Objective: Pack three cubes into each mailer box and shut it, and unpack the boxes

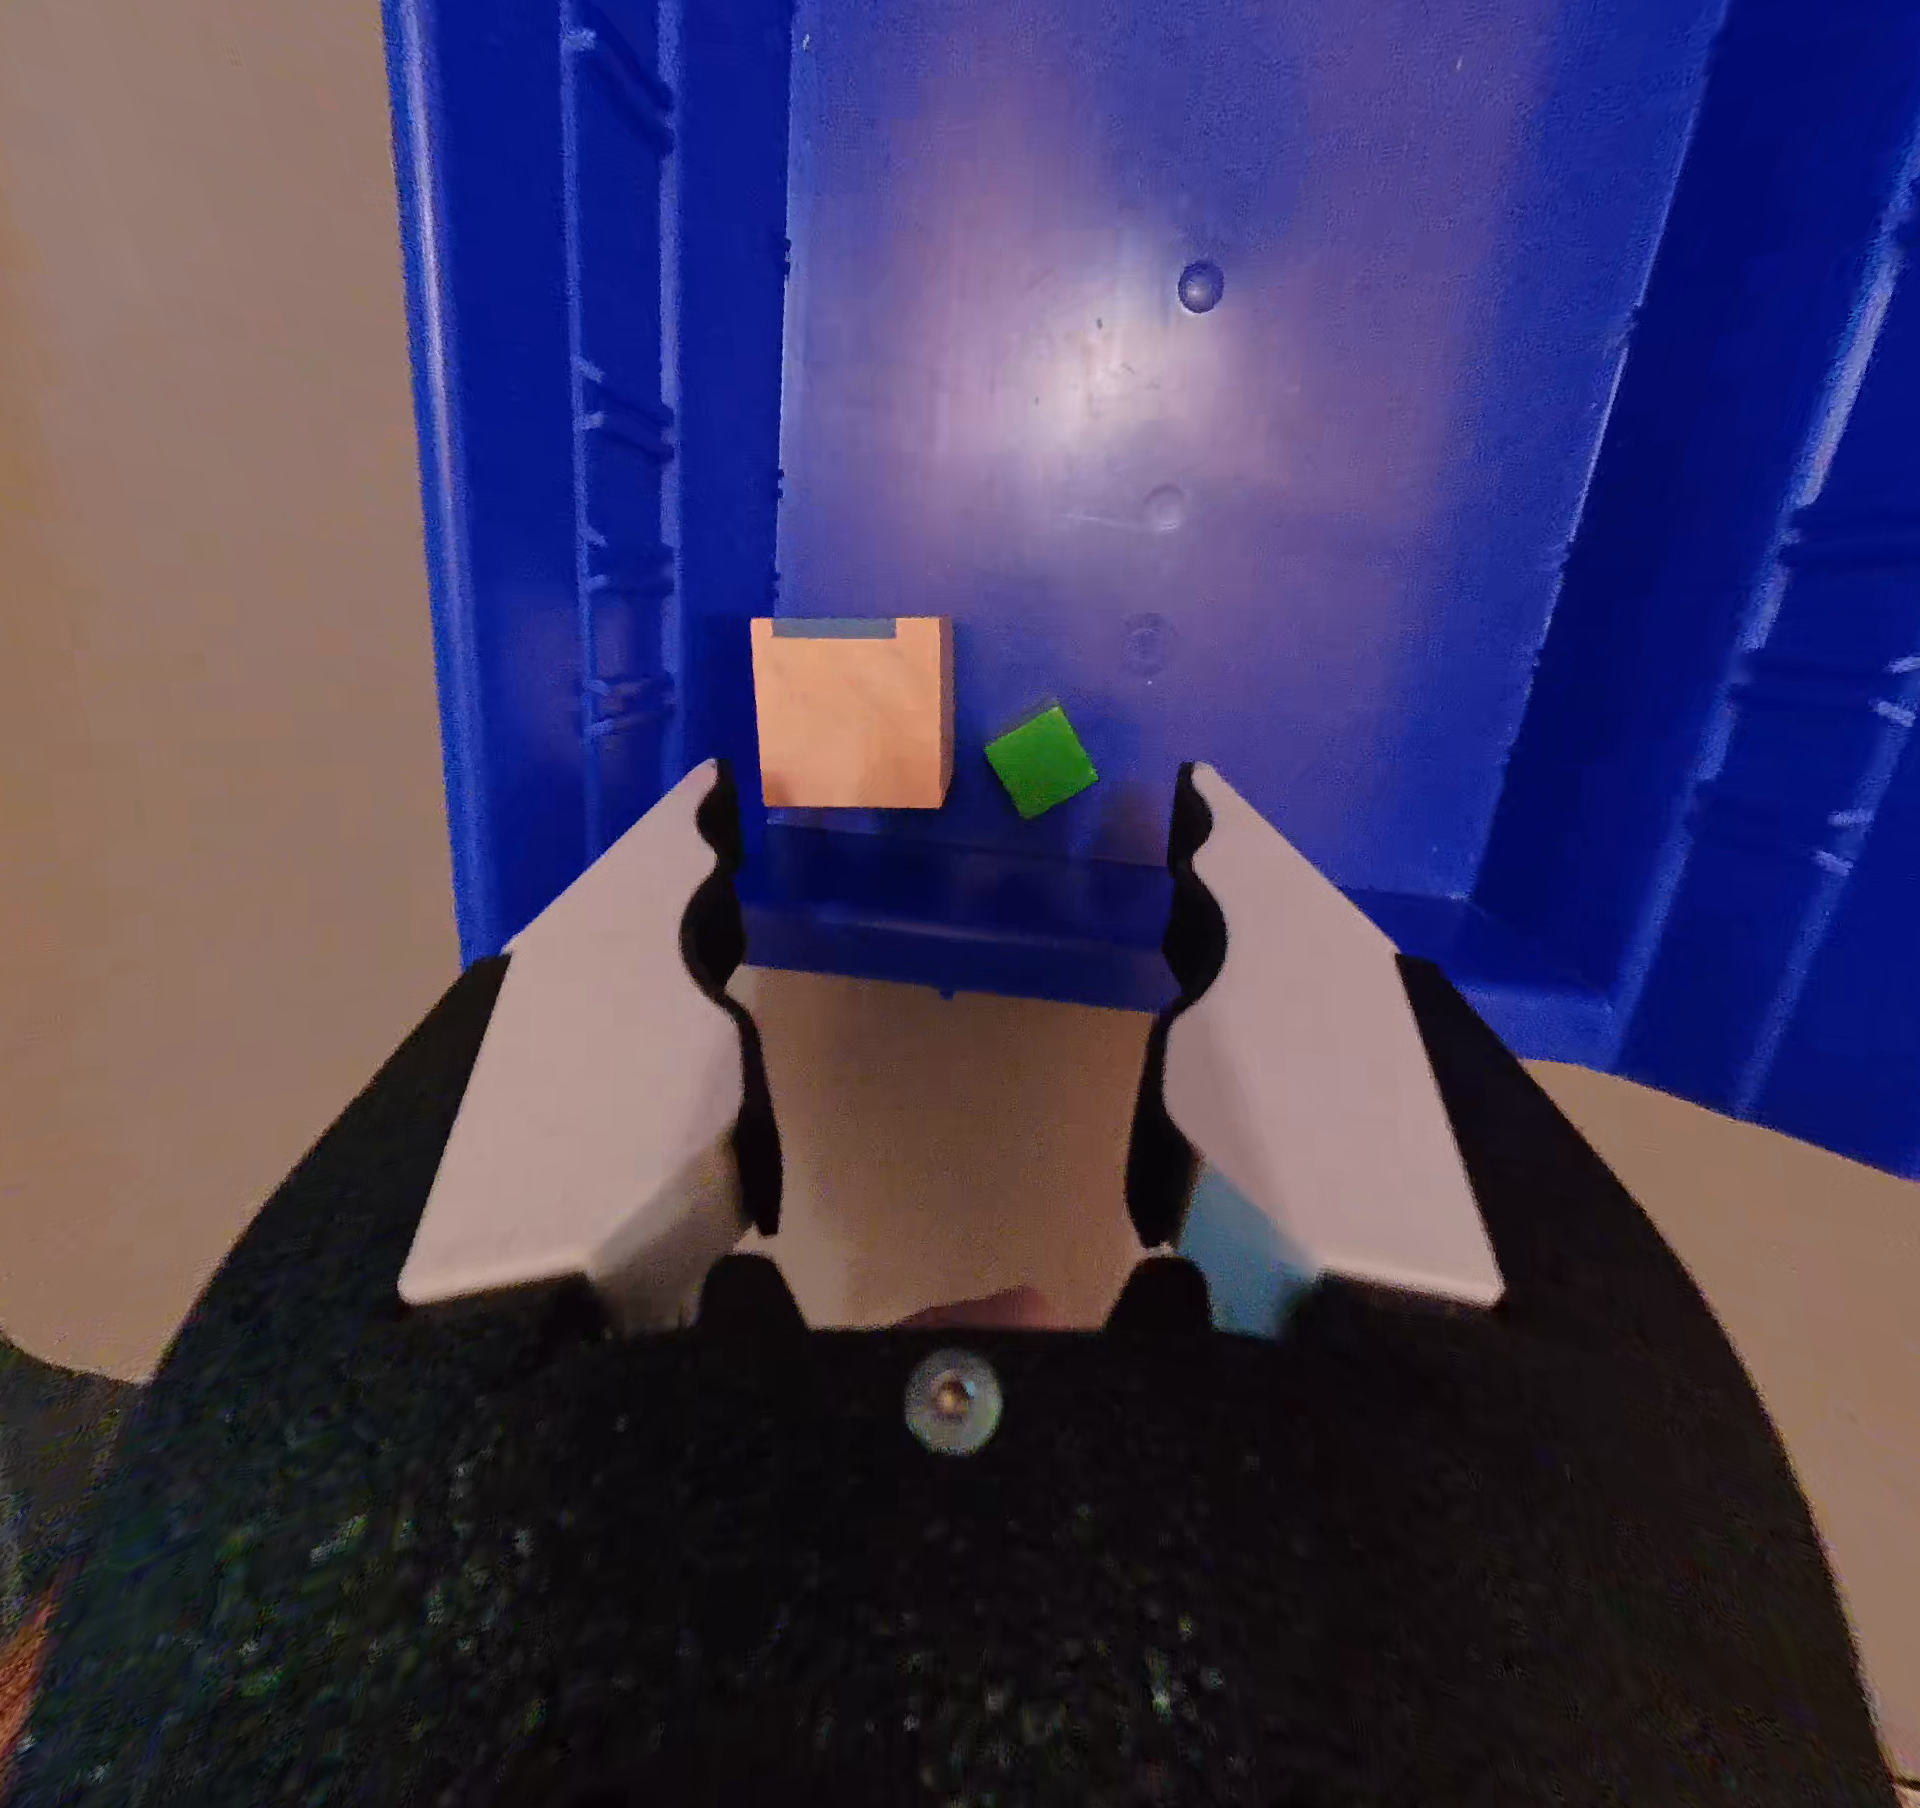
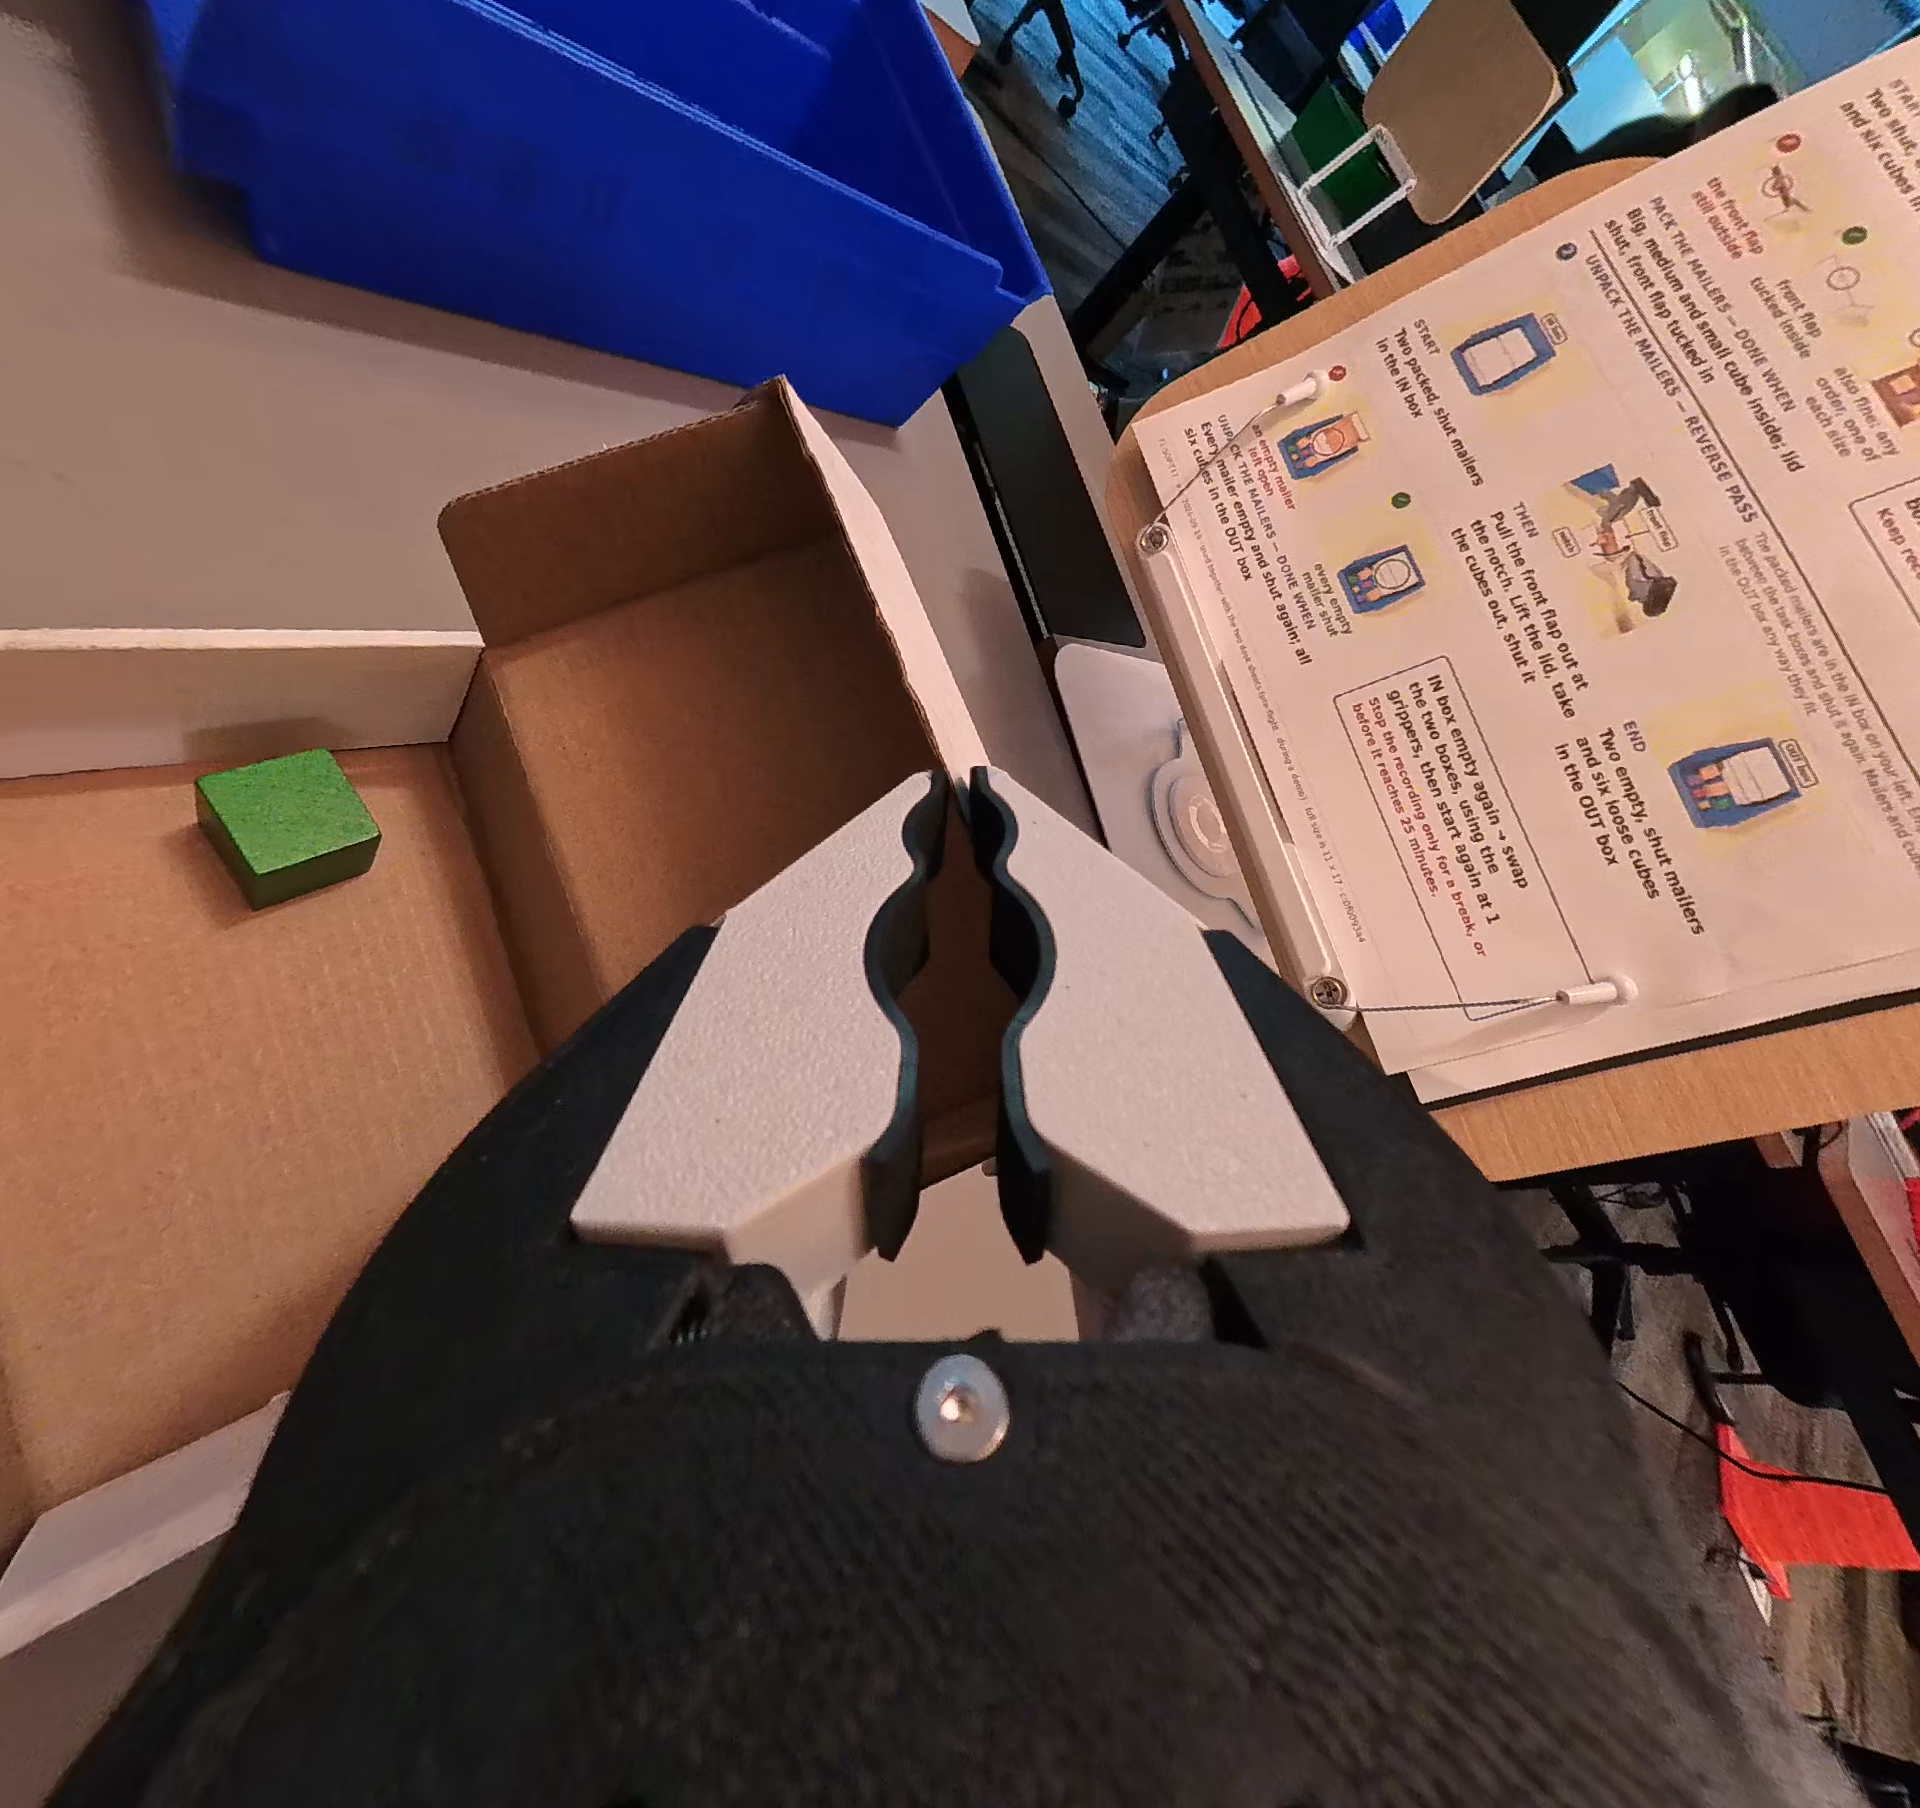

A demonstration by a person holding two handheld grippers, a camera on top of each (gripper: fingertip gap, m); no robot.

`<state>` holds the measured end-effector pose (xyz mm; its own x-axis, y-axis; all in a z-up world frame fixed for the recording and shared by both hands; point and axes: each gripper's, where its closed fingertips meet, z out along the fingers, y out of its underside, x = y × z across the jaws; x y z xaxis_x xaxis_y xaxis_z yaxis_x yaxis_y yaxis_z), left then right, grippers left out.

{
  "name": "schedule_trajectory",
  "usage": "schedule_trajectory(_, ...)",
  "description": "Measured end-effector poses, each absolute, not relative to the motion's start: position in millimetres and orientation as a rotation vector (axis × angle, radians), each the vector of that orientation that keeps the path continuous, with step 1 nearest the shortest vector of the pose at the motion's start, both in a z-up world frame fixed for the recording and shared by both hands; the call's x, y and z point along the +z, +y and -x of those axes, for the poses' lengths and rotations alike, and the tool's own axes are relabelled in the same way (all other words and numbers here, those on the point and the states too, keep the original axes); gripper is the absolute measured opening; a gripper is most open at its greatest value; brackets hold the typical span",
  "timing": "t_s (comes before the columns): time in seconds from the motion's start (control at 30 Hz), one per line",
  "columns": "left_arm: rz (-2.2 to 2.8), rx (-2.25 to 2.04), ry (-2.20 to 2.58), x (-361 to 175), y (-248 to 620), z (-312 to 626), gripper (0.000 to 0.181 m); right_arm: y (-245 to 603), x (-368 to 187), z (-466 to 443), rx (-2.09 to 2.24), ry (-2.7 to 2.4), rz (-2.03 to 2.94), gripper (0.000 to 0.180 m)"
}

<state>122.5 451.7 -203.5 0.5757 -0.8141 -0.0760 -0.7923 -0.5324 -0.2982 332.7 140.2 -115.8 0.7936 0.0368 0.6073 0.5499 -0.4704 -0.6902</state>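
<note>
Blue plastic fills most of the left wrist view: a blue bin (image 1: 1195, 408) lies ahead of the left gripper (image 1: 951, 782), whose grey fingers (image 1: 613, 1010) with black wavy pads stand wide apart and hold nothing. On the bin's floor, just past the fingertips, a plain wooden cube (image 1: 850, 714) sits ahead of the left finger, close to the bin's side wall. A much smaller green cube (image 1: 1041, 761) lies just beside it toward the right finger, turned at an angle, apart from the wooden one. The bin's near rim runs across between the two fingers, over a pale table (image 1: 208, 615).

In the right wrist view the right gripper (image 2: 958, 782) has its tips nearly together, only a thin gap between the black pads, and I cannot tell for sure whether it pinches the cardboard edge behind them. It hangs over the right end of an open mailer box (image 2: 644, 719), brown inside and white outside. A flat green cube (image 2: 286, 823) rests on the box floor, well to the left of the fingers. More blue bins (image 2: 582, 148) stand beyond the box, and a printed instruction sheet (image 2: 1558, 615) on a wooden board lies to the right
</note>
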Motion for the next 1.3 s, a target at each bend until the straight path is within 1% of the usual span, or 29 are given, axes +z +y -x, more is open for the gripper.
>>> schedule_trajectory(0.07, 2.529, -0.111, 1.282, -208.0, 453.3, -122.9, 0.064, 140.7, -116.1, -332.7, -0.645, -0.437, 1.987, 0.003)
schedule_trajectory(0.23, 2.549, -0.010, 1.210, -216.7, 466.6, -116.5, 0.066, 142.2, -117.0, -331.2, -0.640, -0.441, 1.986, 0.003)
schedule_trajectory(0.3, 2.545, 0.002, 1.206, -218.3, 470.2, -116.3, 0.062, 142.5, -117.2, -330.7, -0.640, -0.445, 1.987, 0.003)
schedule_trajectory(0.37, 2.569, -0.027, 1.208, -222.9, 468.6, -118.6, 0.065, 143.1, -117.9, -330.7, -0.637, -0.445, 1.988, 0.003)
schedule_trajectory(0.57, 2.661, -0.123, 1.185, -236.6, 466.1, -125.2, 0.067, 143.8, -119.0, -330.2, -0.635, -0.447, 1.989, 0.003)
schedule_trajectory(0.67, 2.676, -0.200, 1.224, -237.9, 462.4, -130.5, 0.075, 143.9, -119.5, -330.6, -0.635, -0.446, 1.989, 0.003)
schedule_trajectory(0.73, 2.680, -0.173, 1.254, -240.3, 463.5, -128.9, 0.070, 144.2, -119.8, -330.5, -0.635, -0.447, 1.989, 0.003)
schedule_trajectory(0.77, 2.672, -0.118, 1.278, -241.3, 465.7, -125.7, 0.059, 144.4, -120.1, -330.4, -0.634, -0.447, 1.990, 0.003)
schedule_trajectory(0.8, 2.645, -0.056, 1.334, -240.8, 467.6, -122.3, 0.042, 144.6, -120.2, -330.3, -0.634, -0.448, 1.991, 0.003)
schedule_trajectory(0.83, 2.624, -0.048, 1.393, -239.3, 464.7, -123.4, 0.042, 144.7, -120.6, -330.2, -0.634, -0.449, 1.992, 0.003)
schedule_trajectory(0.93, 2.477, -0.107, 1.461, -214.9, 460.7, -138.4, 0.042, 144.4, -121.3, -330.3, -0.635, -0.452, 1.995, 0.003)
schedule_trajectory(1.07, 2.221, -0.398, 1.571, -153.2, 420.3, -171.4, 0.042, 144.3, -122.5, -331.6, -0.636, -0.448, 2.000, 0.003)
schedule_trajectory(1.13, 2.075, -0.611, 1.683, -117.4, 378.1, -183.0, 0.041, 144.5, -122.6, -331.5, -0.636, -0.447, 2.001, 0.003)
schedule_trajectory(1.2, 1.901, -0.884, 1.841, -83.6, 317.7, -188.9, 0.041, 144.7, -122.9, -331.3, -0.637, -0.451, 2.004, 0.003)
schedule_trajectory(1.27, 1.745, -1.074, 2.018, -62.4, 254.8, -185.6, 0.041, 144.0, -122.9, -330.5, -0.626, -0.449, 2.010, 0.002)
schedule_trajectory(1.3, 1.675, -1.103, 2.102, -59.1, 227.7, -183.0, 0.041, 143.5, -122.2, -329.8, -0.620, -0.448, 2.012, 0.002)
